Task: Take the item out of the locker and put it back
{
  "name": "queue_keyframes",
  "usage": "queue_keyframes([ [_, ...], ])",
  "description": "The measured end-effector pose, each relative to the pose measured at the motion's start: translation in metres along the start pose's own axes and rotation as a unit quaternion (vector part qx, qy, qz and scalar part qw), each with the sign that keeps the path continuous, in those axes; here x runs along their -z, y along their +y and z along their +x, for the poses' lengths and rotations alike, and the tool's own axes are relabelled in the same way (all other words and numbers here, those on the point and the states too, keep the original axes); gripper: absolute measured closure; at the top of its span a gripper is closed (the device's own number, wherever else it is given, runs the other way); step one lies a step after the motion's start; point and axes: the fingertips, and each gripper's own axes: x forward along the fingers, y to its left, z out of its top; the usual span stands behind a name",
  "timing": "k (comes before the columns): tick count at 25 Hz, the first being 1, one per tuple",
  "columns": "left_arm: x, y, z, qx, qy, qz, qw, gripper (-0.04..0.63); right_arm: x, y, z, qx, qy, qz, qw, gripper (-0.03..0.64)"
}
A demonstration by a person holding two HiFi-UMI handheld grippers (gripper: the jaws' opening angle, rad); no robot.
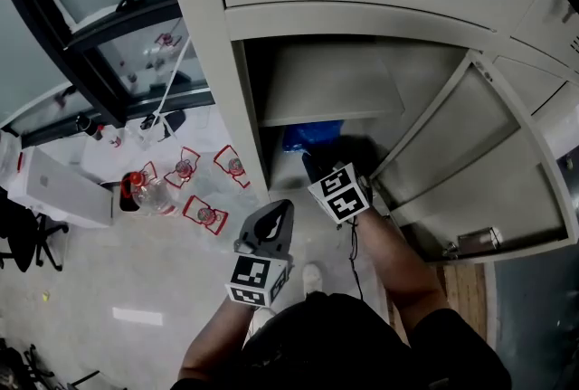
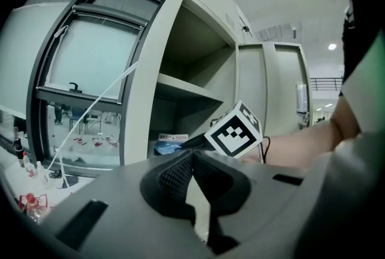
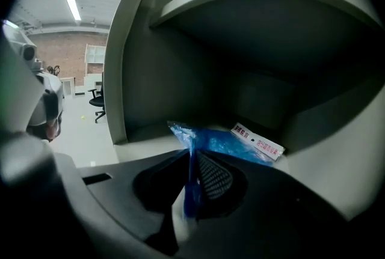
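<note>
A blue plastic bag (image 3: 231, 143) with a white printed label (image 3: 257, 141) lies on the floor of the open lower locker compartment (image 1: 271, 171). My right gripper (image 3: 191, 157) reaches into that compartment, and its jaws are shut on the near edge of the bag, with blue film pinched between the pads. In the head view the bag (image 1: 312, 135) shows just beyond the right gripper's marker cube (image 1: 342, 192). My left gripper (image 1: 273, 218) hangs outside the locker, in front of its left post, shut with nothing in it. From the left gripper view, the bag (image 2: 168, 145) sits behind the right marker cube (image 2: 236, 130).
The locker door (image 1: 470, 153) stands swung open to the right. A shelf (image 1: 326, 80) roofs the compartment. On the floor to the left are several red-capped bottles and red packs (image 1: 185, 171), a white box (image 1: 63, 189) and a dark window frame (image 1: 99, 44).
</note>
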Motion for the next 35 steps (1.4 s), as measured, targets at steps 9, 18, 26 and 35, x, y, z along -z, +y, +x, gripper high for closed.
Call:
queue_keyframes([
  [9,0.0,0.004,0.0,0.001,-0.005,0.001,1.0,0.591,0.007,0.008,0.005,-0.009,0.026,-0.019,0.999,0.521],
  [18,-0.001,0.0,-0.011,0.004,-0.005,0.005,1.0,0.591,-0.001,0.013,-0.004,-0.004,0.007,-0.015,1.0,0.442],
  [26,-0.003,-0.004,-0.03,0.005,-0.008,0.01,0.9999,0.591,-0.016,0.021,-0.028,0.025,-0.027,-0.012,0.999,0.559],
  [35,0.0,-0.015,-0.065,0.02,-0.006,0.013,0.9997,0.591,-0.025,0.048,-0.069,0.045,-0.064,0.039,0.996,0.617],
])
